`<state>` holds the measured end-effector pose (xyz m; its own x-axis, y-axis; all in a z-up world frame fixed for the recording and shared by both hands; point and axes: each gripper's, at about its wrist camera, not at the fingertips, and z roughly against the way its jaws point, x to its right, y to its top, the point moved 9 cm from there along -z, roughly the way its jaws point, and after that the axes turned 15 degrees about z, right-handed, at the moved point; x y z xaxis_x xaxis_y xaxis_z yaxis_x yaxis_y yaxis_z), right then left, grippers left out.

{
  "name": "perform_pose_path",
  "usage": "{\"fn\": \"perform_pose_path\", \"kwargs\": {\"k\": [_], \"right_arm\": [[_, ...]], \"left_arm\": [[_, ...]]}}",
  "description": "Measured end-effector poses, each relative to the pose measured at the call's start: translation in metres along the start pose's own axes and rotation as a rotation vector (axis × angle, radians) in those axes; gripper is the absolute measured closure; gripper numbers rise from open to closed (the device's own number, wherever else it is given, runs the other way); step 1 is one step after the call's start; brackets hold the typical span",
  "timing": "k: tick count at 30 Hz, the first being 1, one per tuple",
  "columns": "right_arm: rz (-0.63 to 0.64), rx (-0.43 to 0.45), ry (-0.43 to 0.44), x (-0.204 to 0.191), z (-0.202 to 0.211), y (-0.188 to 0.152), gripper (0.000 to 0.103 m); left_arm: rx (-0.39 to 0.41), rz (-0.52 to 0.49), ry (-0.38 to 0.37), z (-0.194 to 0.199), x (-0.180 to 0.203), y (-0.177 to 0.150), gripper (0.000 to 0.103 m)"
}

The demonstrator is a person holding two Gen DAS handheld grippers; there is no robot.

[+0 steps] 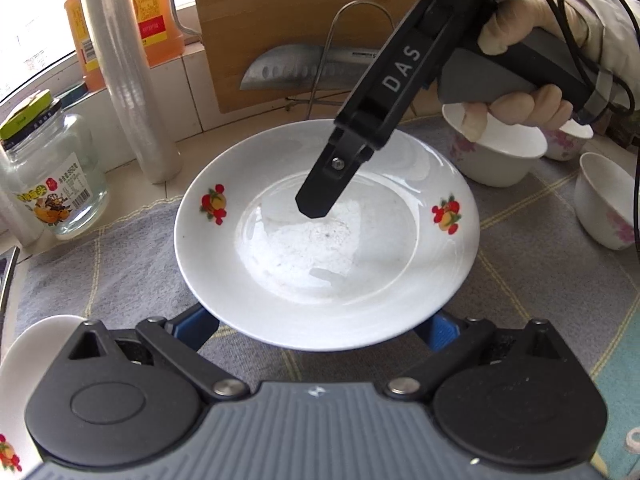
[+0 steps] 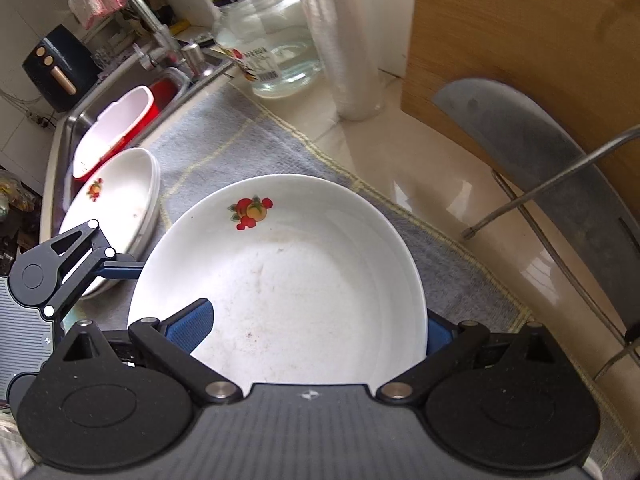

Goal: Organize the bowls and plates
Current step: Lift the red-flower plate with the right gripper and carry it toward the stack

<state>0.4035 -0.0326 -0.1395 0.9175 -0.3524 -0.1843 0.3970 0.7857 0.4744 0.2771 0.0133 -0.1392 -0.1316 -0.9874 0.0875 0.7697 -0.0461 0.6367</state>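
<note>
A white plate [image 1: 328,248] with fruit decals hangs tilted above the grey cloth [image 1: 120,264]. My right gripper [image 2: 316,320] is shut on its rim: one blue pad [image 2: 192,328] lies on the inside of the plate [image 2: 288,280], the other sits under the edge. In the left wrist view that gripper's upper finger [image 1: 320,196] reaches down onto the plate. My left gripper [image 1: 320,332] is open, its fingers spread wide beneath the plate's near rim, tips hidden. A stack of matching plates [image 2: 112,208] sits by the sink. Three flowered bowls [image 1: 496,152] stand at the right.
A glass jar [image 1: 52,176], a roll of plastic wrap [image 1: 128,80] and an orange bottle [image 1: 156,12] line the back. A cleaver [image 1: 304,68] on a wire rack leans on the wooden board [image 1: 280,20]. The sink holds a red basin [image 2: 120,128].
</note>
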Motion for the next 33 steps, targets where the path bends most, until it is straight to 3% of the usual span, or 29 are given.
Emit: {"fn": "perform_pose_path", "kwargs": {"k": [17, 33], "right_arm": [[0.132, 0.02, 0.07, -0.091, 0.004, 0.039, 0.0], [0.15, 0.008, 0.08, -0.17, -0.052, 0.103, 0.0]], "left_arm": [[0.0, 0.116, 0.092, 0.074, -0.037, -0.034, 0.002], [0.006, 0.123, 0.117, 0.124, -0.132, -0.072, 0.002]]}}
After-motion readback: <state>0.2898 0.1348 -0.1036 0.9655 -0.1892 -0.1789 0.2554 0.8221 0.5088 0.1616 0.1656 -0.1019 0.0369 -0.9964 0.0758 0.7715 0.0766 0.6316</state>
